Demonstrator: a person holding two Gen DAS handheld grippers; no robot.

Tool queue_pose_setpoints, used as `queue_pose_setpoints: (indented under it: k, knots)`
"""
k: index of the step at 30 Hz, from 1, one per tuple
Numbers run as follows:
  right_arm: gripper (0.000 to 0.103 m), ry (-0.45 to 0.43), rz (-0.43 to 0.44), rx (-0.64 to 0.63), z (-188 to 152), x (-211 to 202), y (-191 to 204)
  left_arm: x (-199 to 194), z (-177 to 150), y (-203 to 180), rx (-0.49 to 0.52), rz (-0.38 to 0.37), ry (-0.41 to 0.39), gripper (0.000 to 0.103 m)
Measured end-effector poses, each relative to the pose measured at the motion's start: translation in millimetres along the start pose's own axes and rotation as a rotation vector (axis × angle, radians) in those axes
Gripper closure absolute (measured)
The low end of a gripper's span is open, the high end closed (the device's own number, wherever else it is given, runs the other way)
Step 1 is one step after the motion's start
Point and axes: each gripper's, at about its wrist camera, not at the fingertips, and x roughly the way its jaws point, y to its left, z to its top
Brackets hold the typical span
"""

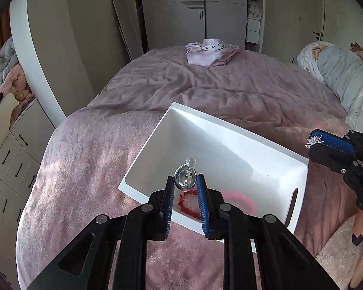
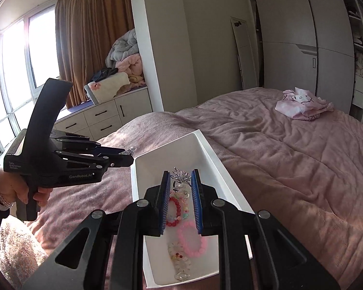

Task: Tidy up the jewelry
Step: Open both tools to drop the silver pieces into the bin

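Observation:
A white rectangular tray [image 1: 142, 155] lies on the pink bedspread; it also shows in the right wrist view [image 2: 207, 145]. In it lie a red bead bracelet [image 2: 179, 205], a pink bead bracelet [image 2: 200, 246] and a pale beaded bracelet [image 2: 179, 256]. My left gripper [image 1: 185, 181] is shut on a clear glass pendant [image 1: 185, 177] above the tray's near end. My right gripper [image 2: 180, 178] is shut on a silver spiky brooch [image 2: 180, 176] over the tray. The right gripper also shows in the left wrist view [image 1: 314, 142], at the tray's right side.
The bed [image 1: 230, 84] carries a folded pink Hello Kitty garment [image 1: 210, 52] at its far end and a grey duvet [image 1: 346, 77] at right. Wardrobes [image 2: 307, 41] stand behind. A drawer unit [image 2: 104, 118] with piled blankets is by the window.

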Motion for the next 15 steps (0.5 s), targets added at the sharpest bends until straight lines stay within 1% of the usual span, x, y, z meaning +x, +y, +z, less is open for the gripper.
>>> queue_pose_setpoints:
  k: [3,6,10,15]
  knots:
    - [0.085,0.04,-0.004,-0.004,-6,14,-3,20,6,-8,0.037,0.011,0.032,0.079]
    - [0.085,0.103,-0.004,-0.006,-14,32,-6,42,12,-16,0.061,0.012,0.063,0.079]
    - [0.085,0.181,-0.048,-0.039,-27,57,-9,75,15,-24,0.088,0.015,0.117,0.079]
    - [0.085,0.246,-0.049,-0.037,-41,79,-14,110,12,-27,0.093,0.013,0.17,0.079]
